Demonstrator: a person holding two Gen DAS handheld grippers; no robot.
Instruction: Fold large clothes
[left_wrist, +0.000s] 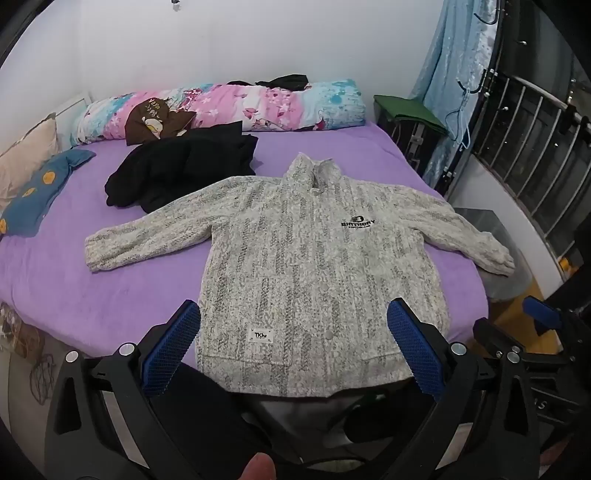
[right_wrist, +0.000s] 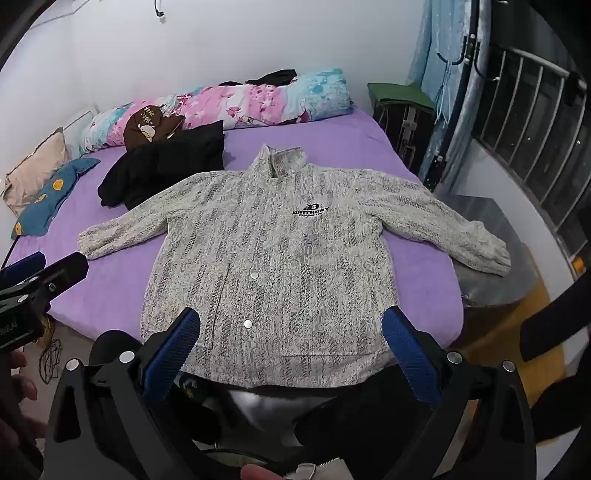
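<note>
So the grey patterned jacket (left_wrist: 314, 258) lay flat, sleeves spread, on the purple bed (left_wrist: 110, 295), black clothes (left_wrist: 181, 170) beside its collar. Left gripper (left_wrist: 293, 347) and right gripper (right_wrist: 291, 354) hovered over its hem, jaws wide, grasping nothing.

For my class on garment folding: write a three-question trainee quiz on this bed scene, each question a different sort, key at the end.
1. True or false: the grey-white jacket lies flat, front up, both sleeves spread out.
2. What lies on the purple bedsheet beyond the jacket's picture-left shoulder? A) black clothes B) a towel C) shoes
3. Fill in: the left gripper and right gripper both hover with jaws ____, holding nothing.

Key: 1 true; 2 A; 3 open
</note>
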